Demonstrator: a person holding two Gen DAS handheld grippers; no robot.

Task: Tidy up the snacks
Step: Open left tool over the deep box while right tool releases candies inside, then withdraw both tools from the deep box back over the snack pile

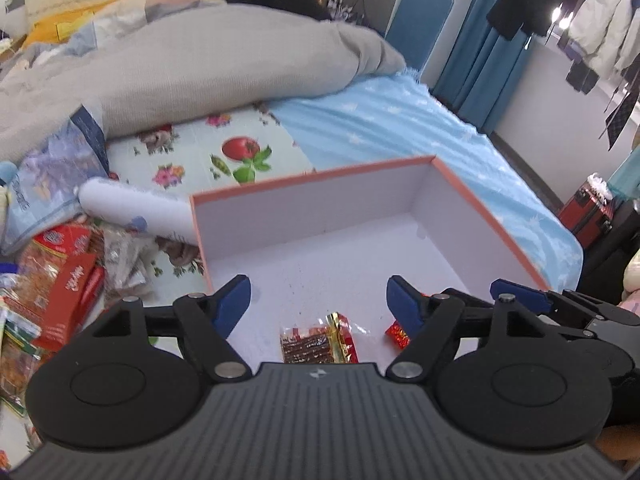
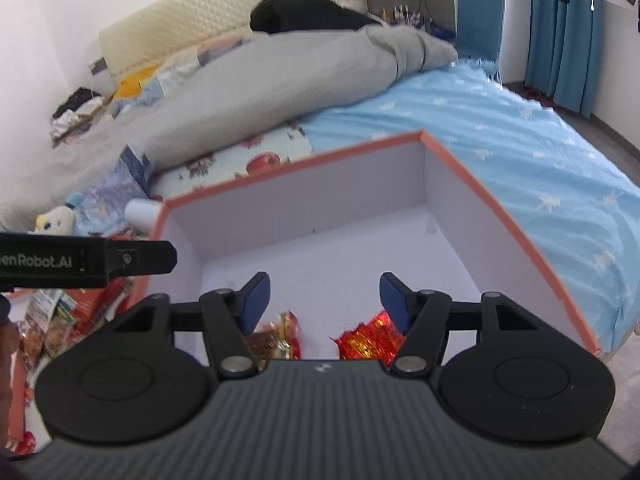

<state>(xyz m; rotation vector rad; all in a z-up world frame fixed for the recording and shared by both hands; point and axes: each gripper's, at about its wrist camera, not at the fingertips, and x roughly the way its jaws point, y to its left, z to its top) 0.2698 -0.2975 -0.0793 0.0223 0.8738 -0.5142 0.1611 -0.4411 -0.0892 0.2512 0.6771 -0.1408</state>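
Both your claws hang spread and empty over the near end of the orange-rimmed box point(image 1: 400, 240): the left claw point(image 1: 318, 304) above the brown jerky packet point(image 1: 308, 344), the right claw point(image 2: 324, 296) above the red-and-gold foil packet point(image 2: 368, 340). With the two claws almost side by side over the box, a careless swing could knock them together or catch the box's left wall and shove it across the bed. The snack pile point(image 1: 52, 280) waiting left of the box is loose and overlapping, with a white roll point(image 1: 136, 208) lying against the box's far-left corner, so a hasty pinch may drag up two packets or slip off the slick foil.
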